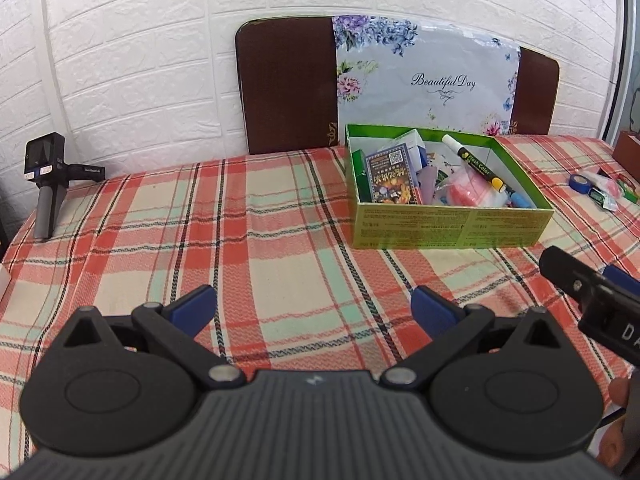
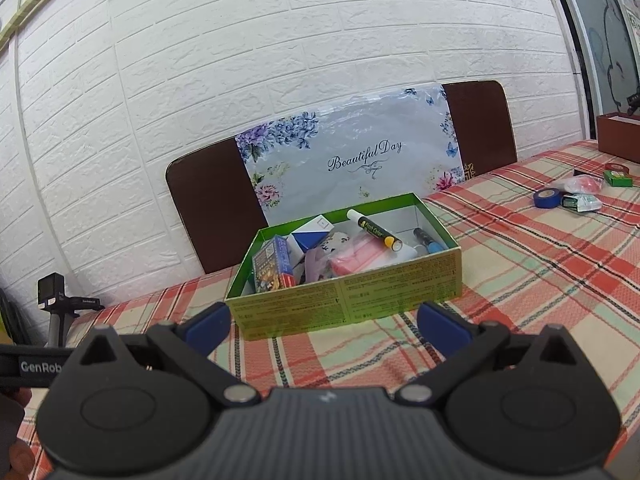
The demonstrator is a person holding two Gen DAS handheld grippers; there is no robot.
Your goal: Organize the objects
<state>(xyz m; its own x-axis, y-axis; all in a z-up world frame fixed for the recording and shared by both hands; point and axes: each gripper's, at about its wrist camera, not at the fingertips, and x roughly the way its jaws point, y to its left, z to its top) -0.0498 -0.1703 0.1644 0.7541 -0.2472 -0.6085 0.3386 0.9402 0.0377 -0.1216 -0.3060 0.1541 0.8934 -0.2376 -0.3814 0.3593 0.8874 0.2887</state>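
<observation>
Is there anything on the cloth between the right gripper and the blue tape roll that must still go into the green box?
Nothing visible blocks it. The right gripper is open and empty, and only bare plaid tablecloth lies between it and the blue tape roll. The green box stands to the left of that line.

Woven plaid tablecloth (image 1: 248, 216); printed cardboard box (image 2: 348, 300); matt plastic fingers (image 1: 196, 308)

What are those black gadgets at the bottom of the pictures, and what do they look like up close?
They are handheld grippers. The left gripper and right gripper match: a ribbed dark grey body, two round black discs, black linkage arms with silver pivot pins, and blue finger pads. White lettering reading "GenRob" marks the left one's side.
</observation>
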